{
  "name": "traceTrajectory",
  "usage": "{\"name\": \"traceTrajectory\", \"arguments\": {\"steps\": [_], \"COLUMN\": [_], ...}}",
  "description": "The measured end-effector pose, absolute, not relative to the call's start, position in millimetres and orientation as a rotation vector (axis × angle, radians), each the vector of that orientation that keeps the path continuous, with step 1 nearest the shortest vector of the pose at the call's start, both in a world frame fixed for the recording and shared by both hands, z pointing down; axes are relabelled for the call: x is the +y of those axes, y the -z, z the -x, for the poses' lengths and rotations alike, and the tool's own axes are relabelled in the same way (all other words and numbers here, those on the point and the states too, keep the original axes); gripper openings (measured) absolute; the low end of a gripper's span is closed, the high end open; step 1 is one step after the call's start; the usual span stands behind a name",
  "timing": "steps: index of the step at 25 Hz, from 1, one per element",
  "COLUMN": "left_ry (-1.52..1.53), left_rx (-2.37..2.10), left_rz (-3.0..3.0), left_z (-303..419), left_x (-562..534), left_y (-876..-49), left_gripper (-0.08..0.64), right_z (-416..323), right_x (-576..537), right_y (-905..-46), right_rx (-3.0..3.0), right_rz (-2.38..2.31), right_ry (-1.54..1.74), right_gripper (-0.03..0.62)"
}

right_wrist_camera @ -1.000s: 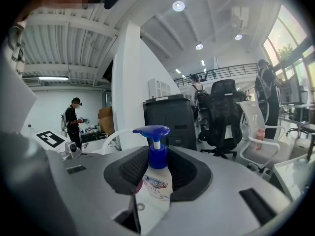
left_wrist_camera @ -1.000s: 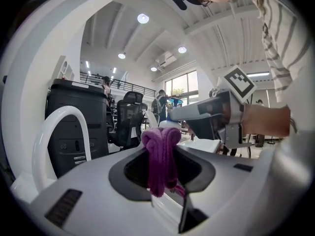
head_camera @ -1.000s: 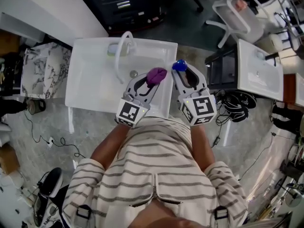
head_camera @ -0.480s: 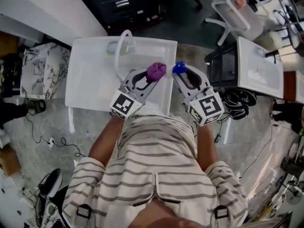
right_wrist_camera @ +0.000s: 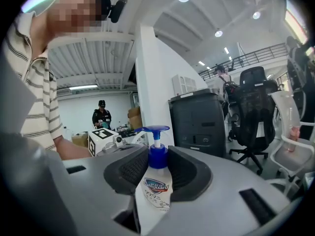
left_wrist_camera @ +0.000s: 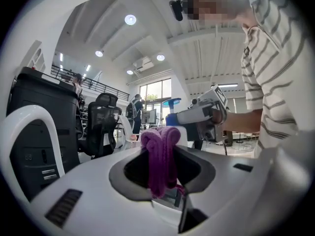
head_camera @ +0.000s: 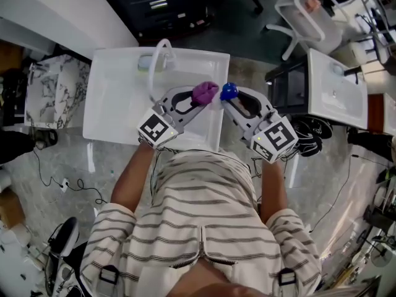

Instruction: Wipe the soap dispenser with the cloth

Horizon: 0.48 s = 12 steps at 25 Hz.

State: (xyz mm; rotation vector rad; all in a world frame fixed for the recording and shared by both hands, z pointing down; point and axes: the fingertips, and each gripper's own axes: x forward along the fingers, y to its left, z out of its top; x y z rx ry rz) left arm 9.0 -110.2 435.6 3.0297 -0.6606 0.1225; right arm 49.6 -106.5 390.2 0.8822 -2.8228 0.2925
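Head view showed left gripper (head_camera: 200, 99) clenched on cloth (head_camera: 205, 92), right gripper (head_camera: 231, 98) grasping dispenser (head_camera: 229, 91) just beside it (apparently the wiping step); next likely needed rubbing contact.

Bright, even light; fisheye bending.
Round recessed ceiling lamps (left_wrist_camera: 130, 19) shine from above; the glossy white basin (head_camera: 117, 104) looks nearly shadowless. Both gripper views curve, with black corners; the grey plastic left hand-held gripper (left_wrist_camera: 160, 149) blurs nearest the lens.
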Motion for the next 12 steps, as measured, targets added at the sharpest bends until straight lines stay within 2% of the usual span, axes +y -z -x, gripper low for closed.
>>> {"name": "traceTrajectory", "arguments": {"steps": [12], "left_ry": [-0.149], "left_rx": [-0.526], "left_rz": [-3.043], "left_z": [-18], "left_x": [-105], "left_y": [-448], "left_gripper": [0.114], "right_z": [-41], "right_x": [-94], "right_y": [-386], "right_rx": [-2.898], "right_rz": [-0.749], "right_ry": [-0.340], "right_gripper": [0.133]}}
